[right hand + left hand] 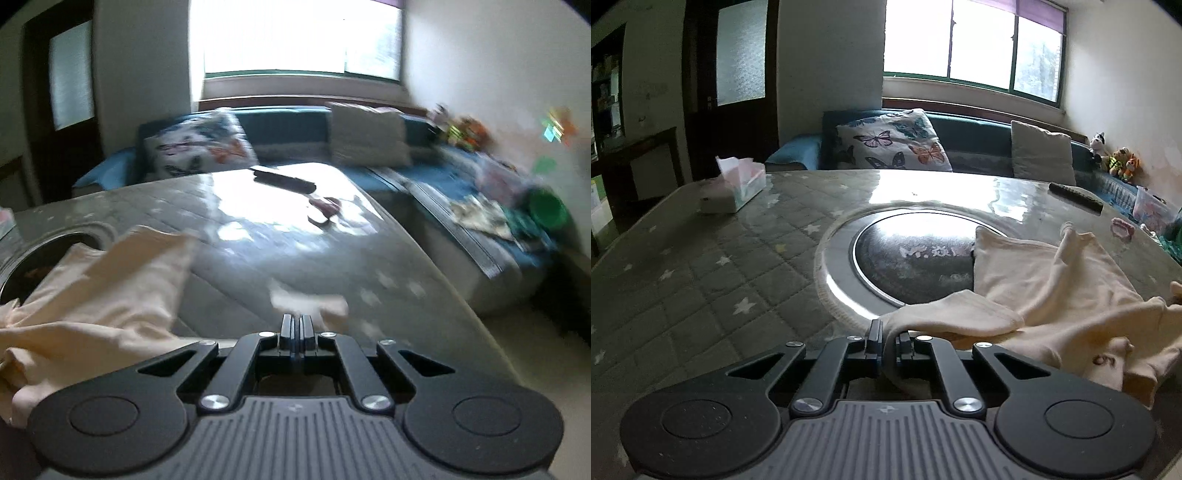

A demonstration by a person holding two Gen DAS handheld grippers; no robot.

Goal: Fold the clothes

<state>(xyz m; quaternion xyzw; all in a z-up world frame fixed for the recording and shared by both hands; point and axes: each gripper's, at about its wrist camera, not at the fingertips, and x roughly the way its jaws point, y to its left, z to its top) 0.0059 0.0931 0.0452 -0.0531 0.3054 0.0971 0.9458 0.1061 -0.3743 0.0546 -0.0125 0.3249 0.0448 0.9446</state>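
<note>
A cream garment (1052,291) lies crumpled on the table's right side, partly over the round glass inset (908,254). My left gripper (889,338) is shut on a fold of the cream garment that runs between its fingers. In the right wrist view the same garment (99,295) spreads to the left. My right gripper (296,325) is shut, with a small piece of cream cloth (310,301) sticking out past its tips. This view is blurred by motion.
The table has a quilted star-pattern cover (701,280) under clear plastic. A tissue box (738,182) stands far left. A black remote (1076,197) and a pink item (1123,229) lie far right. A sofa with pillows (897,142) runs behind the table.
</note>
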